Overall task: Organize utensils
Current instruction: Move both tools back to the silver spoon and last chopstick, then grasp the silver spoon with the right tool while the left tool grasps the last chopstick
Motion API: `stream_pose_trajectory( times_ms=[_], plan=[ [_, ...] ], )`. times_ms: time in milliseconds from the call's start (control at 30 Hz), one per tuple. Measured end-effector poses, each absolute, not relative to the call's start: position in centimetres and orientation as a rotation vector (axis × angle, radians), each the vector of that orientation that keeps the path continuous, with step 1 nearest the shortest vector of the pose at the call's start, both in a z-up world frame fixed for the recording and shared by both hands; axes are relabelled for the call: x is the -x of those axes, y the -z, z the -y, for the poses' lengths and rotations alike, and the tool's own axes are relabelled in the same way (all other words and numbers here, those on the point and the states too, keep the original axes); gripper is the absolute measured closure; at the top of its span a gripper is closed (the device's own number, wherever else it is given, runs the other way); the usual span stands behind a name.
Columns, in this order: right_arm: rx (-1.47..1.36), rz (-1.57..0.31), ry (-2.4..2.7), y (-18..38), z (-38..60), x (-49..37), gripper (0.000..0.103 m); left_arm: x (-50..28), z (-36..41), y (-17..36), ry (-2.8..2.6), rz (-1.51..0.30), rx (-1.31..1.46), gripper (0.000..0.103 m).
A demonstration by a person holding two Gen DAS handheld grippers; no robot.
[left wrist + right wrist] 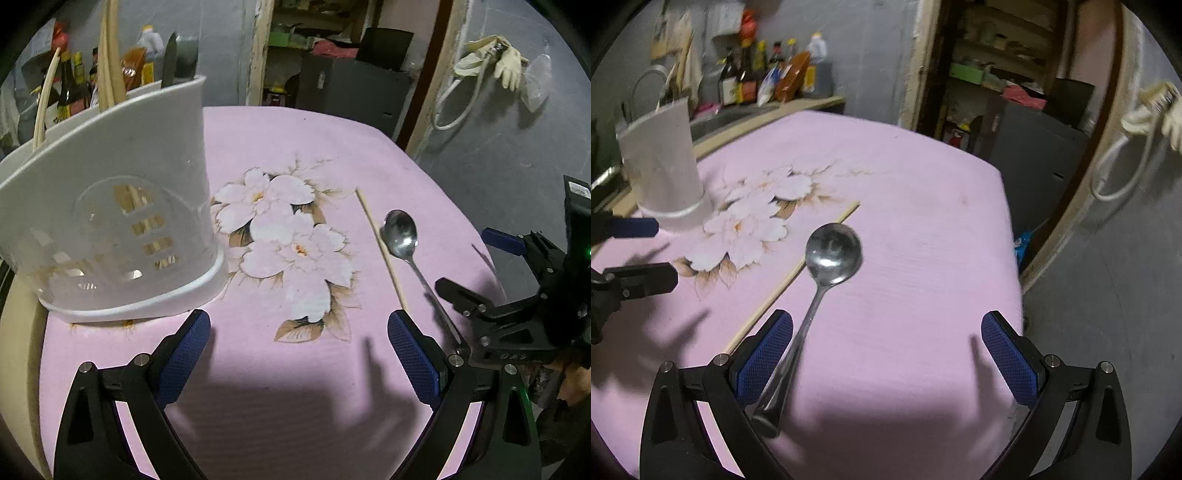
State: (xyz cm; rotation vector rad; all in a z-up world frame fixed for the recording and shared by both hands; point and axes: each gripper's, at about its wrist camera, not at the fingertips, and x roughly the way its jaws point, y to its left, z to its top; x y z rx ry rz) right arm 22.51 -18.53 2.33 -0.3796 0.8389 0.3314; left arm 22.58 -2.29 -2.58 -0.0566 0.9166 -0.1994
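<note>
Both sets of fingers are spread wide, nothing pinched. Left gripper (299, 354) hovers over the pink flowered tabletop (280, 133), just in front of the white utensil holder (110, 229). Right gripper (886, 362) sits low over the spoon's handle — the handle runs just beside its left pad (764, 354), apart from the other pad.

Counts: one metal spoon (833, 254), one loose chopstick (798, 266), one holder. Spoon and chopstick lie flat on the cloth, side by side, nearly parallel, close but not touching; both well apart from the holder.

Left wrist view only: the holder's contents — pale sticks rising above the rim (109, 62), a dark blade-like handle (170, 62) at the back, more sticks showing through the slotted front. It also shows the right gripper (476, 273) from the side, fingers open near the spoon (400, 232) handle's end.

Right wrist view only: a row of bottles (768, 74) on the counter behind, and the left gripper (646, 254) at the left edge.

Bottle labels too blurred to read; no legible writing.
</note>
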Motion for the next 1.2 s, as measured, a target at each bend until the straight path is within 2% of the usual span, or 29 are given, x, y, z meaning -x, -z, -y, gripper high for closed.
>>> stream_pose_trajectory(
  times_ms=[300, 367, 533, 600, 667, 900, 1000, 1200],
  plan=[
    [0.459, -0.864, -0.349, -0.9, 16.2, -24.8, 0.012, -22.8, 1.9, 2.5, 0.195, -0.932, 0.071, 0.009],
    [0.462, -0.864, -0.357, -0.8, 15.9, -25.2, 0.020, -23.1, 2.0, 2.5, 0.200, -0.935, 0.073, 0.009],
    [0.454, -0.872, -0.378, -0.7, 15.5, -26.1, 0.028, -23.5, 2.5, 2.5, 0.210, -0.939, 0.080, 0.009],
    [0.444, -0.878, -0.395, -0.7, 15.6, -26.2, 0.033, -23.7, 2.9, 2.5, 0.219, -0.944, 0.078, 0.009],
    [0.440, -0.879, -0.411, -0.7, 15.5, -26.1, 0.045, -23.9, 3.2, 2.5, 0.237, -0.950, 0.076, 0.009],
    [0.423, -0.876, -0.406, -1.1, 17.3, -25.3, 0.066, -24.8, 4.9, 2.4, 0.305, -0.952, 0.044, 0.010],
    [0.406, -0.870, -0.398, -1.5, 18.4, -24.9, 0.067, -25.4, 5.6, 2.4, 0.326, -0.952, 0.022, 0.016],
    [0.343, -0.857, -0.397, -2.1, 20.5, -23.7, 0.069, -27.4, 7.2, 2.8, 0.377, -0.984, 0.000, 0.037]
  ],
)
